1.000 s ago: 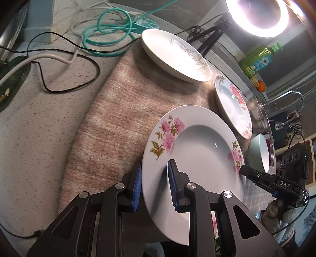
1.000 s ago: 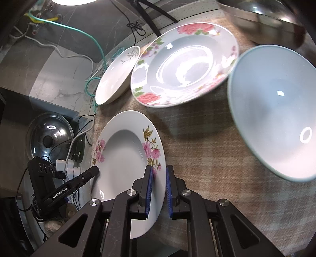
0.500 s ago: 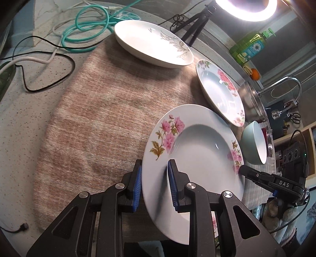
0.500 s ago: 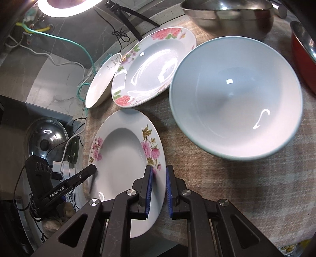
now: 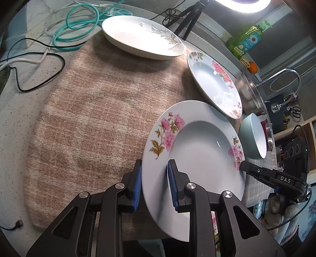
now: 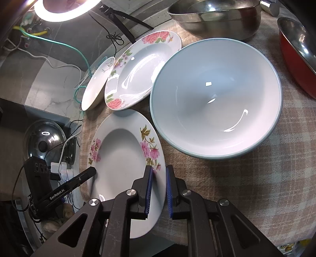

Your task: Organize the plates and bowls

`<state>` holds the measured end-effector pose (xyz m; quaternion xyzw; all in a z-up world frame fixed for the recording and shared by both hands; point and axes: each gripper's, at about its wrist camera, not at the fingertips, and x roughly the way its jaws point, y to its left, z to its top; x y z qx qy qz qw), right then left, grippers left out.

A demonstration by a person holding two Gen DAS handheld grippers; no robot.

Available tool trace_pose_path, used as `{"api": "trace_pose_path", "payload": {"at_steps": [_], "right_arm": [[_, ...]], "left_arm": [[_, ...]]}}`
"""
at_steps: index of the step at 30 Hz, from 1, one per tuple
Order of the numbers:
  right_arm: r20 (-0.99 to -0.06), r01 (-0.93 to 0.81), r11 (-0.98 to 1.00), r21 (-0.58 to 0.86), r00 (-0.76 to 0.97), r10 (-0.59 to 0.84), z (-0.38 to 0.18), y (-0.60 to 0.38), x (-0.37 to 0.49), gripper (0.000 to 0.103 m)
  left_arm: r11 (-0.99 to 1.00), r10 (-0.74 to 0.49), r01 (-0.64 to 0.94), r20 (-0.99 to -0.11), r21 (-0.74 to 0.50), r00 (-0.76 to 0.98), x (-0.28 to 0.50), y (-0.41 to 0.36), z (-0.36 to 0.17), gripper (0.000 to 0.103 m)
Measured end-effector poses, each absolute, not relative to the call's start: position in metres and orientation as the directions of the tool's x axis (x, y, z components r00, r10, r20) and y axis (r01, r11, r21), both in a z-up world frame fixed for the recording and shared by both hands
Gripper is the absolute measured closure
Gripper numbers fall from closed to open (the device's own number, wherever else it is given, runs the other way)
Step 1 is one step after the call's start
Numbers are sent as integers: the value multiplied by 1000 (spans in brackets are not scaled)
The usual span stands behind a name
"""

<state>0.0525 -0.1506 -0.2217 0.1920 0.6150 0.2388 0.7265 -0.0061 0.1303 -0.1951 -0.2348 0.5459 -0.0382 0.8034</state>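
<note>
While both grip, glossy round floral plate (image 5: 197,150)

The right gripper (image 6: 157,189) clamps the pink-flowered plate's (image 6: 120,158) rim beside a blue-rimmed bowl (image 6: 215,98).

Left gripper (image 5: 154,184) clamped, angled down; right gripper (image 6: 158,192) likewise

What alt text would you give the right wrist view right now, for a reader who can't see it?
The right tongs pinch the rim of a white deep plate with pink flowers held over a beige plaid cloth, while the left tongs grip its opposite rim. Beyond it sit a pale blue-rimmed white bowl, a second rose-patterned plate and a steel bowl.
</note>
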Motion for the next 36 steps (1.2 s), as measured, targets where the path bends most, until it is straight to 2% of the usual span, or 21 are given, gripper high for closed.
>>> {"api": "trace_pose_path", "payload": {"at_steps": [36], "right_arm": [[-821,-134,830,541,128,556,-222,-147,51,87]], "left_arm": [[900,-312,-173,-868,-401,387,-2,126,-196,80]]}}
